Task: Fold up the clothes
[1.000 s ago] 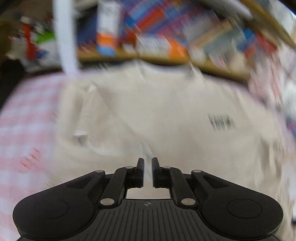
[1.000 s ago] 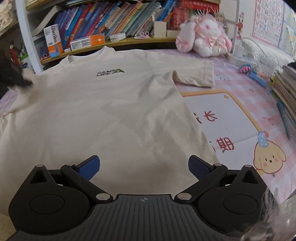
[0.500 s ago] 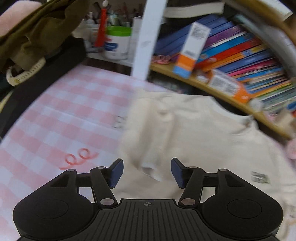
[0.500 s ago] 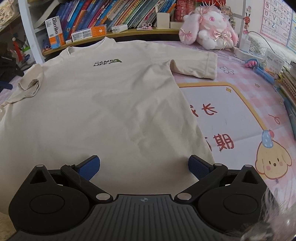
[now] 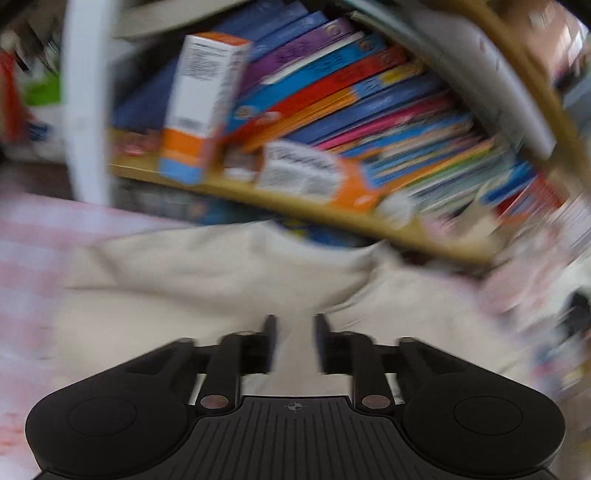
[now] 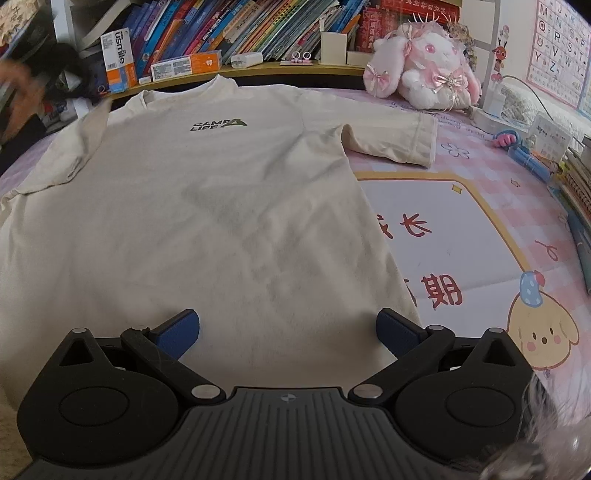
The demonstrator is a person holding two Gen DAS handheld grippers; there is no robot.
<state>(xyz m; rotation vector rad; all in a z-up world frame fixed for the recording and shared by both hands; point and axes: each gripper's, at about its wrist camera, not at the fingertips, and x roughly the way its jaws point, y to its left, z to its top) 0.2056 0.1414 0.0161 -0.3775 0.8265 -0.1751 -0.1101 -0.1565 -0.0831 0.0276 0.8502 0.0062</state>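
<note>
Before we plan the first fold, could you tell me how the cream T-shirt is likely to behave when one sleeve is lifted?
The T-shirt is probably floppy: it lies flat with soft wrinkles. It likely drapes and drags, since the far-left sleeve already bunches. It seems light, thin cloth.

Child's room, bookshelf [image 6: 229, 33], plush bunny [image 6: 424, 77]

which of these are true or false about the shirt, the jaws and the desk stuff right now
1. The cream t-shirt lies front up, logo showing. True.
2. The right gripper is shut on the hem. False: its jaws stand wide open over the lower shirt, gripping nothing.
3. The plush bunny sits on the shirt. False: it sits beyond the right sleeve, off the shirt.
4. The left gripper has its jaws nearly together with cream cloth between them. True, though that view is blurred.
5. The right sleeve is folded in. False: it lies spread outward.
</note>
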